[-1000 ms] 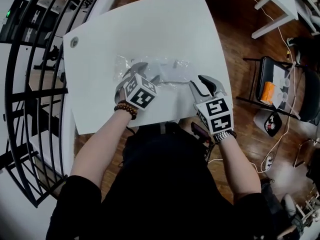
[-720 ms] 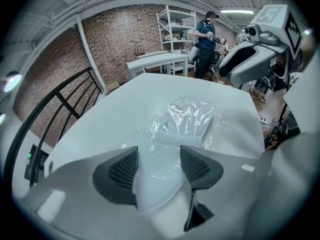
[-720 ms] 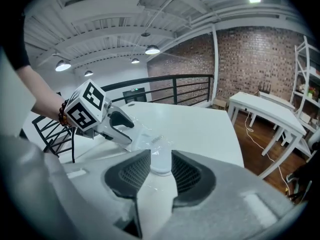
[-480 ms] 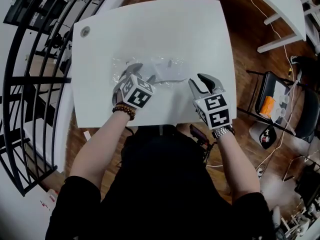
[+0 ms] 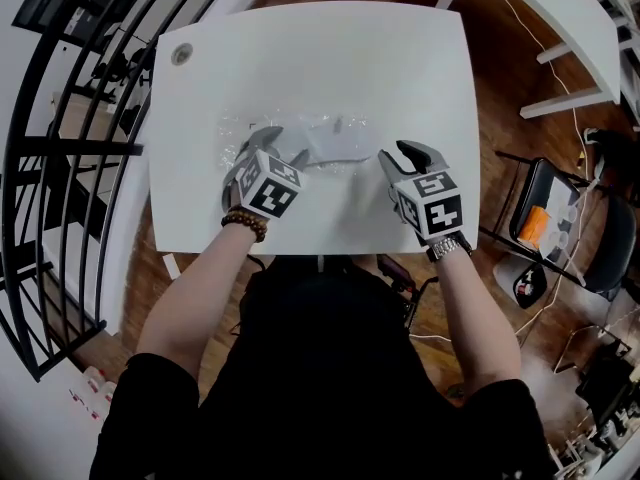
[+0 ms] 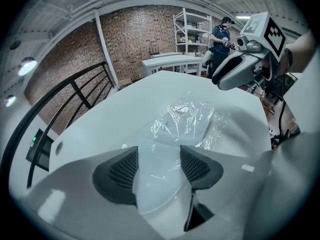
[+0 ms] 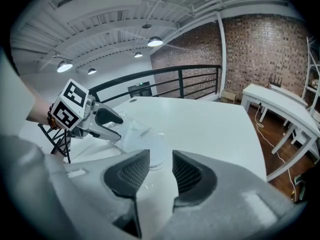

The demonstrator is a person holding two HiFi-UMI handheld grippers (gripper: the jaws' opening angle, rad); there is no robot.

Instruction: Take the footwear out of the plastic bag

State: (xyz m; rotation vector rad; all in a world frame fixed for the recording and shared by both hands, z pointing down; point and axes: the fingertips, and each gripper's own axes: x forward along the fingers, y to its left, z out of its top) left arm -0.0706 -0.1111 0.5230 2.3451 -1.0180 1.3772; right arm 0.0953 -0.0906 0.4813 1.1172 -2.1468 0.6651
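A clear plastic bag (image 5: 300, 133) lies crumpled on the white table (image 5: 330, 58) with a white slipper (image 5: 335, 148) stretched across it between my two grippers. My left gripper (image 5: 255, 148) is shut on the bag's near end, and white footwear shows through the film (image 6: 155, 184) between its pads. The rest of the bag (image 6: 192, 119) trails beyond its jaws. My right gripper (image 5: 395, 158) is at the slipper's right end. Its jaws have just been opening a little, but the slipper (image 7: 157, 184) still fills the gap between the pads. The right gripper view shows the left gripper (image 7: 107, 124) holding the bag (image 7: 132, 131).
A black railing (image 5: 60, 168) runs along the left of the table. A chair (image 5: 560, 208) with an orange thing stands to the right, and another white table (image 5: 580, 18) is at the top right. A round grommet (image 5: 181, 54) marks the table's far left corner. A person (image 6: 220, 39) stands far back.
Both grippers have shifted a little to the left across the table, taking the bag and slipper with them. The head view has also swung.
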